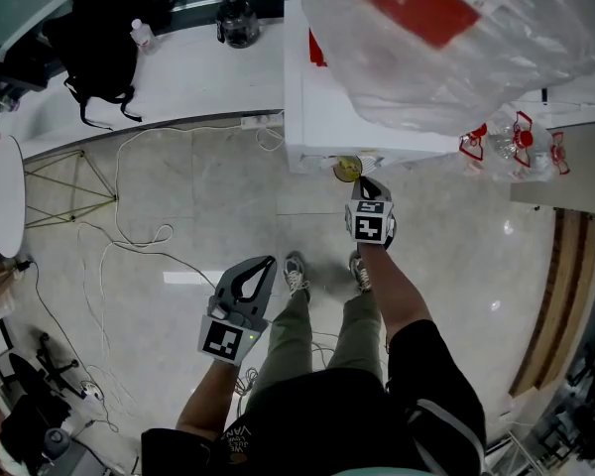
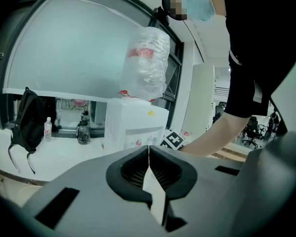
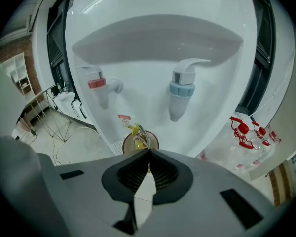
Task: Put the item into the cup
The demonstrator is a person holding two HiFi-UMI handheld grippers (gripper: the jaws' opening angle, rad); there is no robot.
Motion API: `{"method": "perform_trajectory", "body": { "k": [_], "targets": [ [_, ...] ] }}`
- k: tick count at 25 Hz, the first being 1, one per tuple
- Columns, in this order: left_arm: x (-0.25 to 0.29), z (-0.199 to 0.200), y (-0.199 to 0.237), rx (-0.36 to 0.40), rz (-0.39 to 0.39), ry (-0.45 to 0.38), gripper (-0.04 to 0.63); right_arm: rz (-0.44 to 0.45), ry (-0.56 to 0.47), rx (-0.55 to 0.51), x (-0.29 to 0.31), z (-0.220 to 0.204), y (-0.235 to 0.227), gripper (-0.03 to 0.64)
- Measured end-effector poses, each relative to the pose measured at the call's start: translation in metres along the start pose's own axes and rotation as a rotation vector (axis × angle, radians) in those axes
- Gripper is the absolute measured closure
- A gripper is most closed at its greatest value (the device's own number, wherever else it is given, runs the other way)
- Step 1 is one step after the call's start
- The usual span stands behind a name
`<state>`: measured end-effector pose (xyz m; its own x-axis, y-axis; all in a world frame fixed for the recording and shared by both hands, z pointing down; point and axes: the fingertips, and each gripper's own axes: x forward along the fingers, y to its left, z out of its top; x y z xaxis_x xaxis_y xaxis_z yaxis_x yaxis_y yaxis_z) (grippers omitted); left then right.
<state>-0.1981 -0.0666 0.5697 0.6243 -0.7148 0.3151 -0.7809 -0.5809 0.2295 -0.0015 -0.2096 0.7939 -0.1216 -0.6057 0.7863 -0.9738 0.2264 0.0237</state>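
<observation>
A brown paper cup [image 3: 128, 144] stands on the drip tray of a white water dispenser [image 3: 153, 83], under its taps. A yellow packet [image 3: 138, 135] sticks up out of the cup's mouth. My right gripper [image 3: 149, 153] is right above the rim, pointing steeply down, shut on the packet's near end. From the head view the cup [image 1: 346, 169] shows yellow inside, with the right gripper [image 1: 363, 182] just in front of it. My left gripper [image 1: 269, 263] hangs lower at the left, over the floor. Its jaws are shut with nothing between them [image 2: 149, 149].
A red tap [image 3: 98, 85] and a blue tap [image 3: 181, 90] hang above the cup. A plastic-wrapped bottle [image 1: 446, 38] tops the dispenser. Empty bottles [image 1: 516, 145] lie at the right. Cables [image 1: 139, 236] run over the floor. A black backpack [image 1: 99, 48] sits on the white counter.
</observation>
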Motion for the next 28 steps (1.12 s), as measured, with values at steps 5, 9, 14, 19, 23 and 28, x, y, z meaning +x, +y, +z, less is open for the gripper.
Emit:
{"method": "perform_trajectory", "body": {
  "k": [5,9,14,19,23,28],
  "targets": [
    [-0.001,-0.008,0.0,-0.007,-0.001,0.009,0.572,-0.01,0.008,-0.03,0.009,0.0,-0.004,0.571],
    [0.0,-0.012,0.001,-0.012,-0.003,0.02,0.572,-0.019,0.014,-0.037,0.013,0.0,-0.009,0.571],
    [0.002,-0.016,0.003,-0.008,-0.007,0.024,0.572,-0.014,0.004,-0.012,0.018,-0.003,-0.01,0.569],
    [0.005,-0.017,0.001,-0.013,-0.012,0.025,0.572,-0.012,-0.007,0.005,0.018,-0.001,-0.01,0.569],
    [0.006,-0.016,0.001,-0.01,-0.012,0.024,0.572,-0.013,-0.011,0.002,0.019,-0.001,-0.011,0.569],
    [0.005,-0.019,0.001,-0.013,-0.01,0.033,0.572,-0.012,-0.015,0.015,0.021,-0.002,-0.012,0.569]
  ]
}}
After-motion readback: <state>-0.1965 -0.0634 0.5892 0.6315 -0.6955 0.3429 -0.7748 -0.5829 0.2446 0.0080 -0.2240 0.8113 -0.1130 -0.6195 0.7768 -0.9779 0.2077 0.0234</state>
